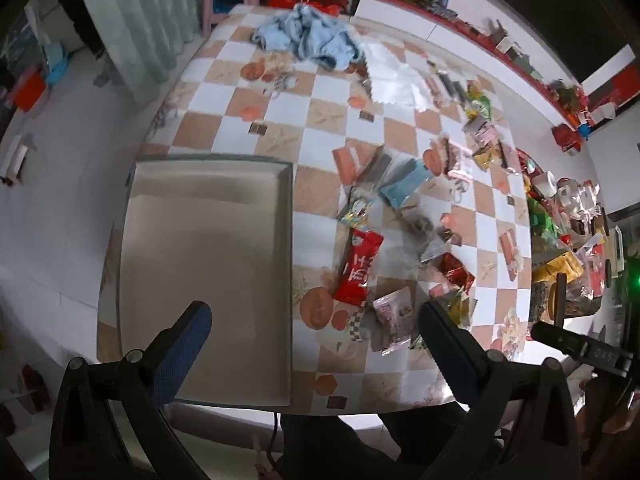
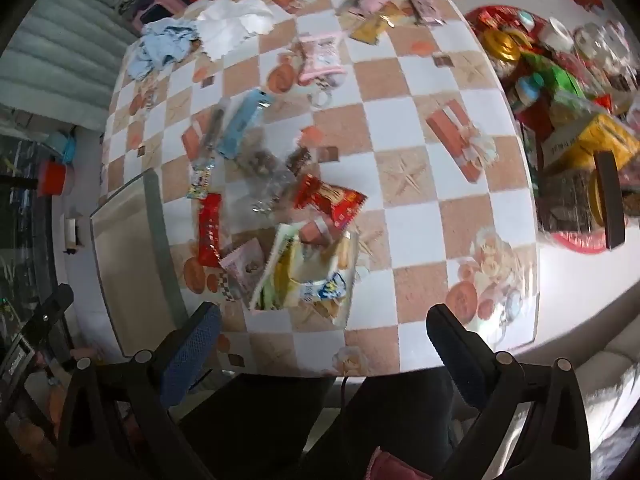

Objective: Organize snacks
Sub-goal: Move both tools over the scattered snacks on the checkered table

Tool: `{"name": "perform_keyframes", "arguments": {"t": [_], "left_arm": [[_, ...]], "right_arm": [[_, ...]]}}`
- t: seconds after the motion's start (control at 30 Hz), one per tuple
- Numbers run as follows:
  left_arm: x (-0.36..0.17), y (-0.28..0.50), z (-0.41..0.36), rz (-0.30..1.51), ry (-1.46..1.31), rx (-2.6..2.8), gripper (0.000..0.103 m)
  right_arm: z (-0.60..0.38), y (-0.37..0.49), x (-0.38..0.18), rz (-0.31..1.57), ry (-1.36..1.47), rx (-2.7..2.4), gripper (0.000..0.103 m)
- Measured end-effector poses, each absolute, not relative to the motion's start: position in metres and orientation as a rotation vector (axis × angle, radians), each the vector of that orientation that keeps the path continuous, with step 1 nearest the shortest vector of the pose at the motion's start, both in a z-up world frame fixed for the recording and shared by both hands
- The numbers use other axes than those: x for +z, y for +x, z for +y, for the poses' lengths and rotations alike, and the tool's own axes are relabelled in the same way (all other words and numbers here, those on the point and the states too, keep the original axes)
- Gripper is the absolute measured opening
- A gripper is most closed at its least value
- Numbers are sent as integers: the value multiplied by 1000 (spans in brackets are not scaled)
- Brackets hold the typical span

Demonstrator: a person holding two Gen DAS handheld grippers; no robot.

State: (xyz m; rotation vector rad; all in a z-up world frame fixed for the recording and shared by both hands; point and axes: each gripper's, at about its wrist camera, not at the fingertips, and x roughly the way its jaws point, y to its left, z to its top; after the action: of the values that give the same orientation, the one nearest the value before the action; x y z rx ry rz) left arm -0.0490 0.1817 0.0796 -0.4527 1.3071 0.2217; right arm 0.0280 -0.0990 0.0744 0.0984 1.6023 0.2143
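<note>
Several snack packets lie scattered on a checkered table. A long red packet (image 1: 357,270) (image 2: 210,229), a small pink packet (image 1: 394,312) (image 2: 244,266), a light blue packet (image 1: 404,186) (image 2: 244,120) and a red foil packet (image 2: 332,200) lie near the middle. A green-and-yellow clear bag (image 2: 308,276) lies closest to my right gripper. An empty glass tray (image 1: 208,272) (image 2: 128,248) sits at the table's left. My left gripper (image 1: 316,328) is open above the tray's front right corner. My right gripper (image 2: 324,328) is open above the table's front edge.
A blue cloth (image 1: 308,36) lies at the table's far end. More packets (image 1: 480,120) lie along the far right side. A crowded red tray of jars and boxes (image 2: 560,92) stands to the right. The table's front edge (image 1: 360,408) is near me.
</note>
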Motion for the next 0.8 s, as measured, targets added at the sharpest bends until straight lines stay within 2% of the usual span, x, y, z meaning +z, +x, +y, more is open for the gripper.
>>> {"name": "perform_keyframes", "arguments": {"t": [0.4,0.57,0.8], "left_arm": [[61,-43,174,1396,-276,124,103],[29,-28,160,1449,-219,44,103],[-35,-18,153,1548,-304,-29,103]], "right_arm": [[-139,13,62,1682,172,92,103],[-148,5,56,1695,165,67,103],[-163,-9,46,1748,147,2,103]]}}
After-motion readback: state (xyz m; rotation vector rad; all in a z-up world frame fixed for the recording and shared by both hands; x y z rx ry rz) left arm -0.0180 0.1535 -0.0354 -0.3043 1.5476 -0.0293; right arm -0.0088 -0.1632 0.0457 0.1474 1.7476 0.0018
